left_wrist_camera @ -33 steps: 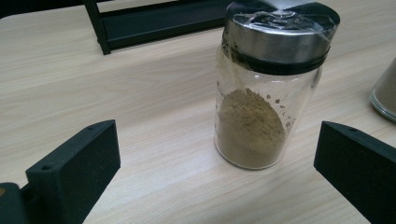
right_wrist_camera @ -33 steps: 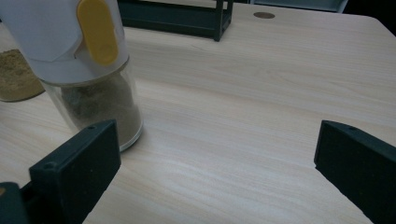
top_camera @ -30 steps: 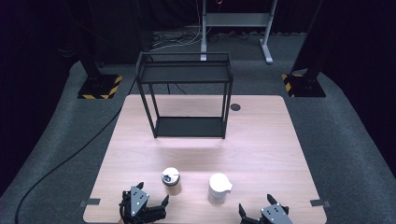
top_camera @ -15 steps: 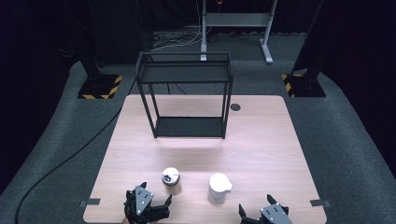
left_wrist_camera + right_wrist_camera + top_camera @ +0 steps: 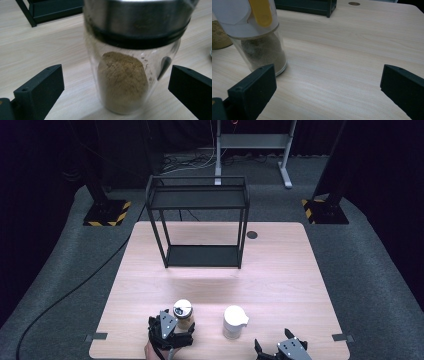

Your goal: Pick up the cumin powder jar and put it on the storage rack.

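Dark curtains ring the pale wooden table (image 5: 280, 270); a spice jar stands framed for a grasp.

Between the wide-apart jaws of the left gripper (image 5: 169, 332), and clear of both, stands the glass jar (image 5: 125, 75) of brown powder under a steel cap (image 5: 136, 17). Closing off-centre could nudge the tall jar over, probably sideways, though its base is blurred. Ahead and left of the right gripper (image 5: 282, 351), whose jaws also stand apart, the white-lidded shaker (image 5: 254, 32) sits just beyond one jaw, where a careless sweep could clip it.

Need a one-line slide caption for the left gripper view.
Open left gripper straddles a metal-lidded glass jar of brown powder on the wooden table.
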